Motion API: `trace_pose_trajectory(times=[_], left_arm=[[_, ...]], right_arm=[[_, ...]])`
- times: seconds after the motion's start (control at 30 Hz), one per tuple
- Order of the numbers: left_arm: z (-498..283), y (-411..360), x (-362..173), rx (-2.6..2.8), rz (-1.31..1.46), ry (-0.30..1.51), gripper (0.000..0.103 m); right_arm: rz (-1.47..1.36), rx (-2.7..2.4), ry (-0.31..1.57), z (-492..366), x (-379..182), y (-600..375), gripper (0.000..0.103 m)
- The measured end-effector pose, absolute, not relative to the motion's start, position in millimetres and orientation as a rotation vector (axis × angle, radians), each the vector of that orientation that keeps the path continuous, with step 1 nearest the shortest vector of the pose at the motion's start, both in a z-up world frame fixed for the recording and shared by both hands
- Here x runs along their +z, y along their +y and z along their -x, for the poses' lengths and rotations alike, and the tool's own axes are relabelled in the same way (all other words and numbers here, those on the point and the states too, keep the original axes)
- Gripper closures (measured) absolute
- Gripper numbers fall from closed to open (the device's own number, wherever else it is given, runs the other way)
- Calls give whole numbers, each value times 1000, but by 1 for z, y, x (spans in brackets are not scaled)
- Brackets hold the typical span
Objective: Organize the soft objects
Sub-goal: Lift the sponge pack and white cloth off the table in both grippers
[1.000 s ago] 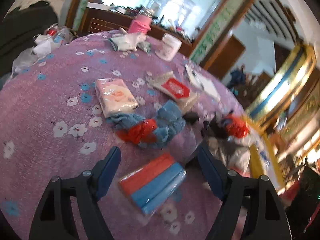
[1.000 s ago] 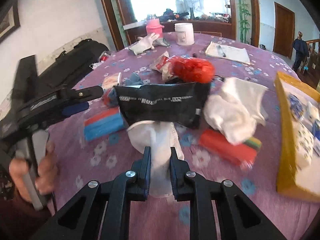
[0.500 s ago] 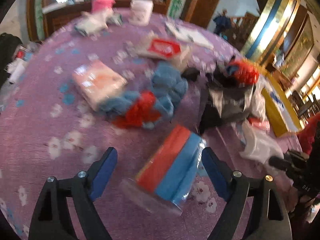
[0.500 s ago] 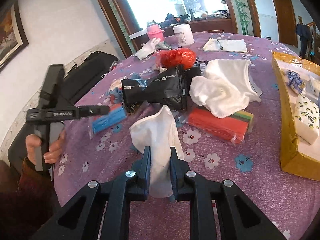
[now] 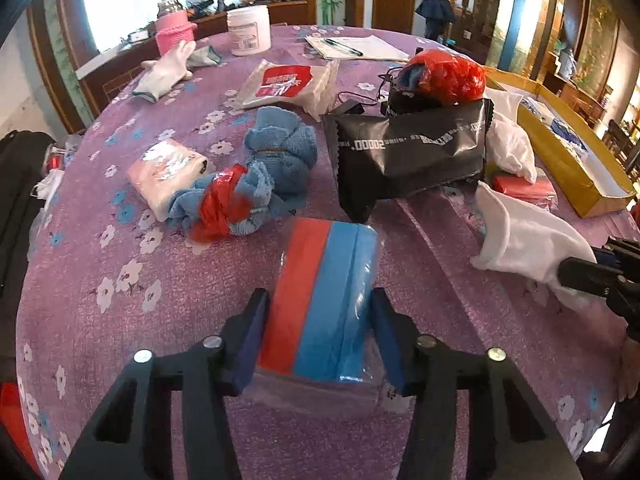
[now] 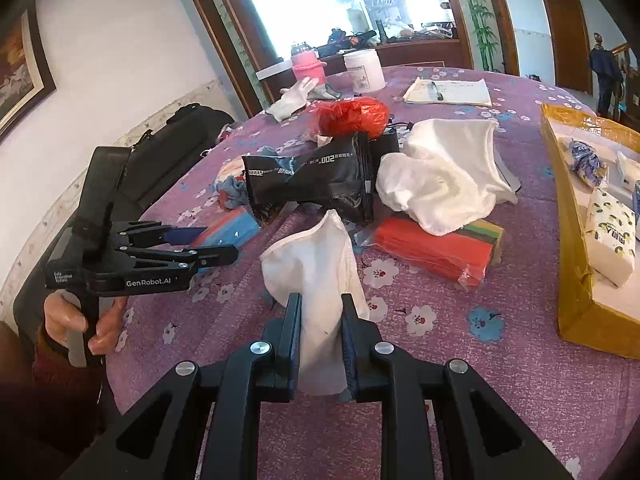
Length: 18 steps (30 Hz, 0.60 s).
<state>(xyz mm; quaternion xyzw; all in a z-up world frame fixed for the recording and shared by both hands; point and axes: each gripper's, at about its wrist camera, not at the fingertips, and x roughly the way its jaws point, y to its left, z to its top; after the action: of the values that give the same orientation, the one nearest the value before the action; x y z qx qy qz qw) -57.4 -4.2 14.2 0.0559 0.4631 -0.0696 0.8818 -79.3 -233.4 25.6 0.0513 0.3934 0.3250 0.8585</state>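
My left gripper (image 5: 318,312) is shut on a wrapped pack of red and blue cloths (image 5: 324,296) that lies on the purple flowered tablecloth (image 5: 120,320). From the right wrist view the left gripper (image 6: 218,246) is at the left, on that pack (image 6: 228,228). My right gripper (image 6: 320,312) is shut on a white cloth (image 6: 316,264), which also shows in the left wrist view (image 5: 524,240). A yellow box (image 6: 572,264) with soft packs inside stands at the right.
A black pouch (image 5: 412,152), a red plastic bag (image 5: 444,76), a blue towel bundle (image 5: 272,168), a pink tissue pack (image 5: 168,172), a white towel (image 6: 444,172) and a red and multicoloured cloth pack (image 6: 436,248) lie mid-table. A white tub (image 5: 248,28), a pink cup and a glove stand farther back.
My left gripper has moved onto the red and blue pack and its jaws have closed against it. My right gripper has pulled back toward the table's near edge with the white cloth.
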Motion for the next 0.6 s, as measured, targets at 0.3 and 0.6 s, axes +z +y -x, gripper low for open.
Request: trace_pose_trajectory(times=[0.3, 0.6], left_arm=[[84, -33, 53, -287, -22, 778, 58], [72, -74, 57, -298, 41, 745, 58]], right_arm=[[-130, 693, 789, 82, 29, -238, 83], [-197, 575, 731, 85, 34, -266, 83]])
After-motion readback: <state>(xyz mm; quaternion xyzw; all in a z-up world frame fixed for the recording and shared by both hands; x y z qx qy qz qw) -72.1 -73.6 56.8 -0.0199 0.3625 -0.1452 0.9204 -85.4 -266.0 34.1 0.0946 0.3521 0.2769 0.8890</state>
